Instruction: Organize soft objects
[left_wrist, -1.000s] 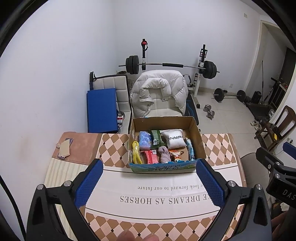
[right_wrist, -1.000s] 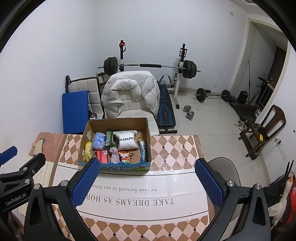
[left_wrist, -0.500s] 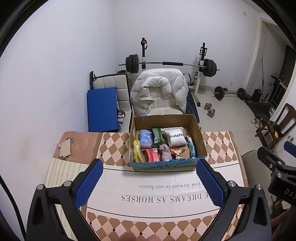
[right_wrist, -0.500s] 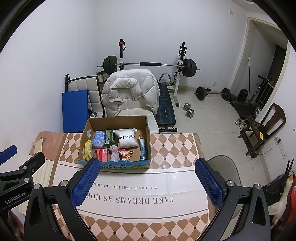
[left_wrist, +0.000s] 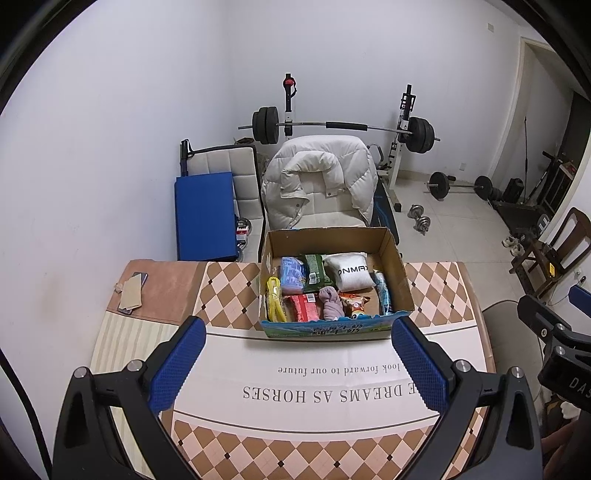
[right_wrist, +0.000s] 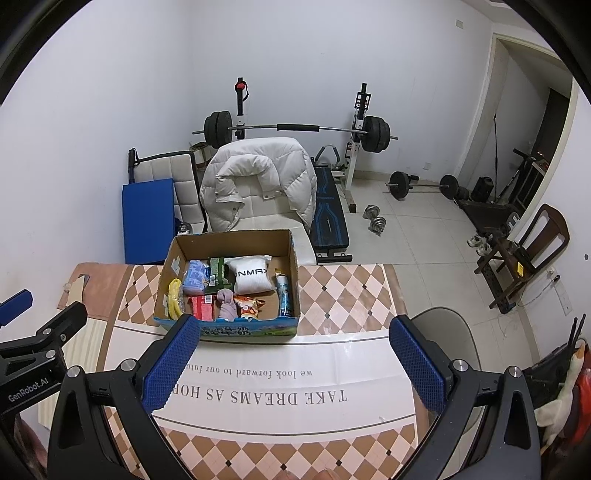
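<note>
An open cardboard box (left_wrist: 391, 254) stands at the far middle of the table; it also shows in the right wrist view (right_wrist: 291, 258). Inside lie a white pouch (left_wrist: 351, 275), a purple cloth (left_wrist: 330, 302), a blue pack (left_wrist: 291, 275), a green packet (left_wrist: 314, 268), a red packet (left_wrist: 304, 308), a yellow item (left_wrist: 275, 299), an orange snack bag (left_wrist: 354, 303) and a blue bottle (left_wrist: 384, 295). My left gripper (left_wrist: 295, 365) is open and empty above the table, short of the box. My right gripper (right_wrist: 293, 363) is open and empty, beside it to the right.
The table has a checkered cloth with a white printed band (left_wrist: 314, 384). A phone and a card (left_wrist: 131, 291) lie at its far left corner. A chair with a white jacket (left_wrist: 321, 184), a blue mat (left_wrist: 205, 214) and a barbell rack (left_wrist: 343, 127) stand behind. A grey chair (right_wrist: 447, 332) stands at the right.
Both grippers have drifted slightly back and up, so the box sits a little farther off in view. Both stay open and empty.
</note>
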